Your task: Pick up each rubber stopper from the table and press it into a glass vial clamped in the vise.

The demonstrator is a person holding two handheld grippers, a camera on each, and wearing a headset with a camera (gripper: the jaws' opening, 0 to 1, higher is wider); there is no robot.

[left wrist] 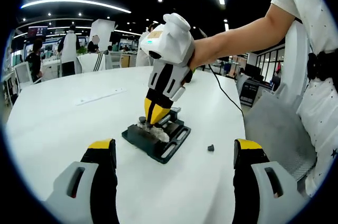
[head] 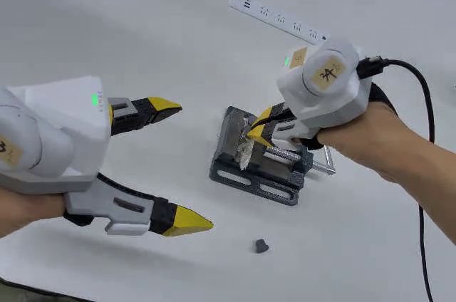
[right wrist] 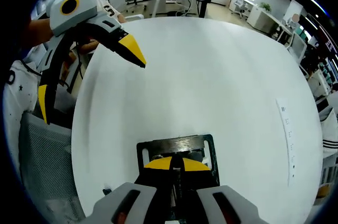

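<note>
Holds left hand-held gripper (head: 190, 167) wide open above worktop (head: 142, 31). Rubber stopper (head: 261, 246) loose beyond its lower jaw tip, near vise (head: 242, 177). Right hand-held gripper (head: 254, 133) closed, tips down at glass vial (head: 246, 154) in vise.

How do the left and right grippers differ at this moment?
The left gripper is wide open; the right gripper has its jaws closed together. The left gripper hovers over the table beside the vise; the right gripper points its tips down onto the vise. Both have white bodies and yellow-tipped black jaws.
</note>
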